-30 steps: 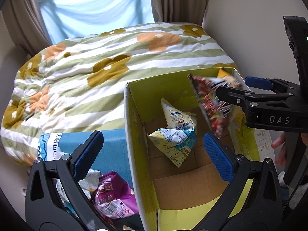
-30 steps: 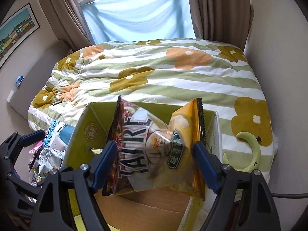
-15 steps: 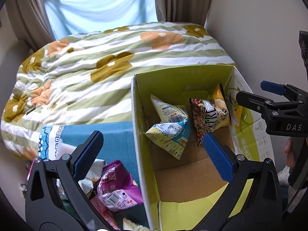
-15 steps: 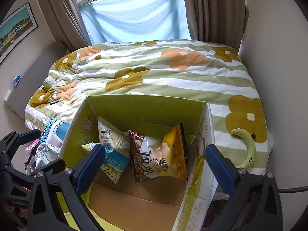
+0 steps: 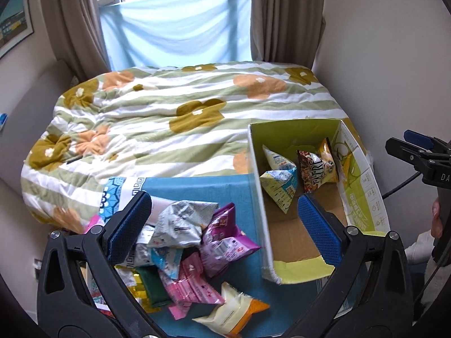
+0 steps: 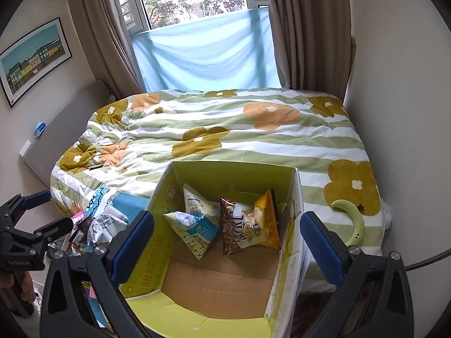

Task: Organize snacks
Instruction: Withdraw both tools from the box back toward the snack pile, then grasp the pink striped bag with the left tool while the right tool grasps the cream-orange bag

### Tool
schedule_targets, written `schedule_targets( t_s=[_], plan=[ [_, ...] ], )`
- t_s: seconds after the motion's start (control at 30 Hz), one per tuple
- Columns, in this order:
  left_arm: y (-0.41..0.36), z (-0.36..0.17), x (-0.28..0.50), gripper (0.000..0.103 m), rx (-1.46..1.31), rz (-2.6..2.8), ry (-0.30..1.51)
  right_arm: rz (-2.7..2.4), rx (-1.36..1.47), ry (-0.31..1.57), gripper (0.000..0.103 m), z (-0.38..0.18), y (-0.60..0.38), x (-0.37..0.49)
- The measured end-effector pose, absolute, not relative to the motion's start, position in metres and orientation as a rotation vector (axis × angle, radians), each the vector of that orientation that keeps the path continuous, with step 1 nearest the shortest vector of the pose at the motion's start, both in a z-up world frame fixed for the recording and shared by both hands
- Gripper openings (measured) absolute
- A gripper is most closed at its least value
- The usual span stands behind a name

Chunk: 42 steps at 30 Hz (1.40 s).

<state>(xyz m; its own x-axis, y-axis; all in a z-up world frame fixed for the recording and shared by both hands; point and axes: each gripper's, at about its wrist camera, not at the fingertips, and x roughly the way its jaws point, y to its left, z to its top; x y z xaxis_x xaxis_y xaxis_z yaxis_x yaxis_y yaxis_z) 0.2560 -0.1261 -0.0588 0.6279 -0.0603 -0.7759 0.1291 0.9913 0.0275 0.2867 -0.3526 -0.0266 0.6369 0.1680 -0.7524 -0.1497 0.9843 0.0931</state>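
An open green cardboard box (image 5: 258, 186) (image 6: 157, 217) stands at the bed's foot. Inside it lie a dark red and yellow chip bag (image 5: 317, 169) (image 6: 249, 225) and two white and blue pouches (image 5: 279, 186) (image 6: 193, 225). A pile of loose snack packets (image 5: 194, 239) (image 6: 98, 225) lies on a blue cloth (image 5: 203, 188) left of the box. My left gripper (image 5: 222, 225) is open and empty, above the pile and the box's left wall. My right gripper (image 6: 227, 239) is open and empty, above the box.
The bed (image 5: 169, 118) with a striped flowered quilt fills the middle. A green curved object (image 6: 353, 219) lies on the quilt right of the box. A wall (image 5: 380, 56) runs along the right. Curtains and a window are behind the bed.
The right gripper opened and dropped the chip bag into the box, then pulled back and up. The left gripper moved back and left, bringing the snack pile into view.
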Motion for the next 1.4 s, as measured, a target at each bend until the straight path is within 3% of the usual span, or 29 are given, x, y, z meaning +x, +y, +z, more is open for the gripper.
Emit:
schedule_targets(
  t_s=[0.27,0.6,1.13,1.4],
  plan=[
    [-0.032,-0.058,0.192,0.103,0.041,-0.104,0.873,0.136,0.062,0.79,0.103,-0.01,-0.298,0.207],
    [0.036,-0.095,0.14,0.103,0.073,-0.259,0.911,0.045,0.103,0.833,0.103,-0.043,-0.211,0.128],
    [-0.003,-0.219,0.19,0.098,0.229,-0.568,1.118,-0.043,0.214,1.121,0.103,-0.188,-0.149,0.091],
    [-0.026,-0.276,0.213,0.098,0.302,-0.595,1.21,-0.036,0.229,1.189,0.103,-0.23,-0.136,0.103]
  ],
)
